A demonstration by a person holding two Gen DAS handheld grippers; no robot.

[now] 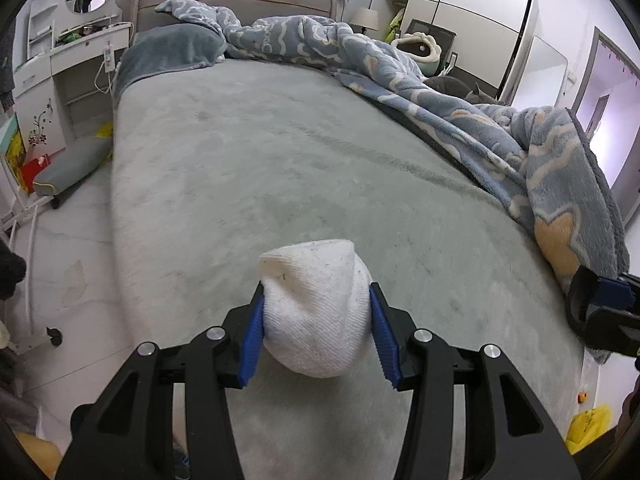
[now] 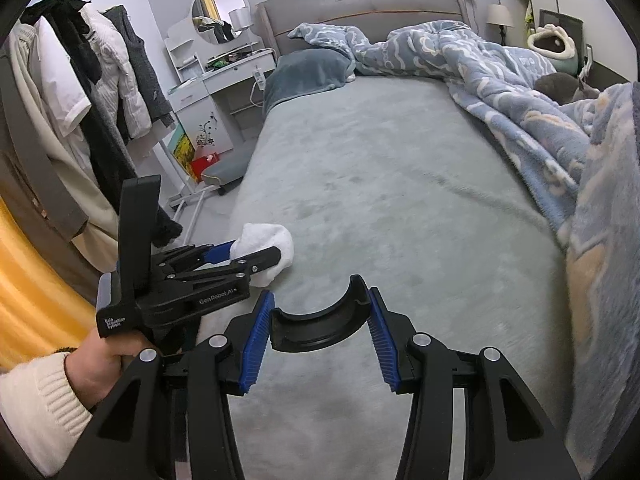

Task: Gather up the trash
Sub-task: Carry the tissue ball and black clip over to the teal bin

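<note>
The left gripper [image 1: 316, 316] is clenching a white balled sock [image 1: 316, 308], its blue pads pressing the bundle from both sides, and is holding it in the air above the near end of the bed [image 1: 280, 152]. The sock's blunt, folded tip is pointing forward, away from the jaws, so its long axis is running along the fingers rather than across them. In the right wrist view the same sock [image 2: 266, 250] is showing to the front-left, past the left gripper [image 2: 256, 258].

The right gripper [image 2: 318, 318] is grasping a curved black plastic piece [image 2: 320, 322], a shallow arc spanning the gap between its pads, ends touching each pad. It is hovering just beside the left one, over the same corner of the grey sheet.

Both hands are loaded, so neither is free for another pick. No bin is showing clearly in either view; a yellow bag [image 1: 588, 426] is lying on the floor low to the right, and whether it is serving as the trash bag cannot be told. The rumpled blue blanket [image 1: 460, 92] is lying well apart, along the far right side
</note>
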